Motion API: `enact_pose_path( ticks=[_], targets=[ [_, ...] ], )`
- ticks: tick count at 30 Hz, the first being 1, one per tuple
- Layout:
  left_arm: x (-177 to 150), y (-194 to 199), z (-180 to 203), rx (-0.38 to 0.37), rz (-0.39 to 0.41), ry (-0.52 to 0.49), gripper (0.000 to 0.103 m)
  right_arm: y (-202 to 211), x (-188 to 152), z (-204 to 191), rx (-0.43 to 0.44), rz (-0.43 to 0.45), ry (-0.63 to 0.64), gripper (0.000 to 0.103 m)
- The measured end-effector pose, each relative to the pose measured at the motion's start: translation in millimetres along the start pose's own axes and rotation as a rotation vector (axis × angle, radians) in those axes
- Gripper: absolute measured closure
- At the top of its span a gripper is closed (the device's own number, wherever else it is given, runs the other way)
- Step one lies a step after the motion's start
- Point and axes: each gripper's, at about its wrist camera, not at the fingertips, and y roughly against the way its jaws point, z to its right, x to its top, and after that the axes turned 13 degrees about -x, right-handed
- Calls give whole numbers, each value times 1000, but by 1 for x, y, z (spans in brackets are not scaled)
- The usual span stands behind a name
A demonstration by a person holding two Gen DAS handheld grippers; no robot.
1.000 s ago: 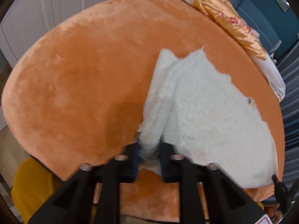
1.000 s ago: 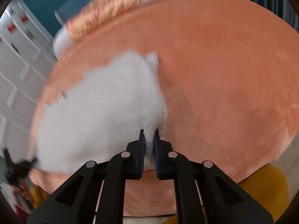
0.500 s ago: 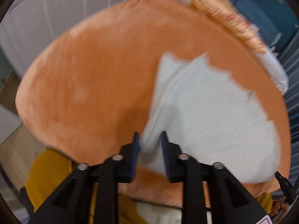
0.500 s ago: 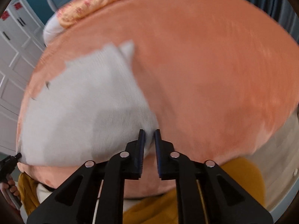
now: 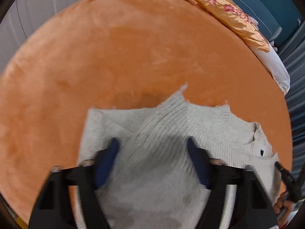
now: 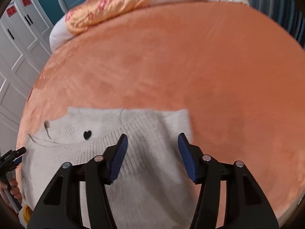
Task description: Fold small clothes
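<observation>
Two grippers, both spread wide, nothing between the pads. Left gripper (image 5: 152, 145) poised over the sweater (image 5: 156, 171), jaws apart, blue pads (image 5: 106, 162) flanking a stretch of ribbed knit; whether touching the knit or just above, could not tell. Right gripper (image 6: 151, 141) likewise gaping above the sweater (image 6: 144, 171), its pads (image 6: 187, 158) astride the folded part near the right edge. Sweater spread on the blanket (image 5: 114, 47), close to the near edge, reaching from under both grippers toward the middle of the bed. Folded over itself: a ribbed layer doubled across the flatter knit beneath, with a jagged far edge in the left view. Small black heart (image 6: 87, 134) seen on the lower layer, just left of the right gripper's left pad, and again at the far right of the left view (image 5: 262, 152). Collar opening (image 6: 46, 128) lay near the sweater's left end in the right view. Gold pillow (image 6: 114, 5) rested on a white one at the far edge of the blanket, well apart from the sweater. White cupboard doors (image 6: 17, 43) stood beyond the bed at left in the right view. Some motion blur over the near knit.
</observation>
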Motion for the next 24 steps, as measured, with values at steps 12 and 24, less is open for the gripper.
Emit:
enact_pose_path(
  ticks=[12,24],
  targets=[
    [21,2,-32,103,86,17,95,-10,16,49,-43,74,-140,97],
    [-7,21,20,272,132,-178,86,41,7,20,-135,175,-66,69]
  ],
)
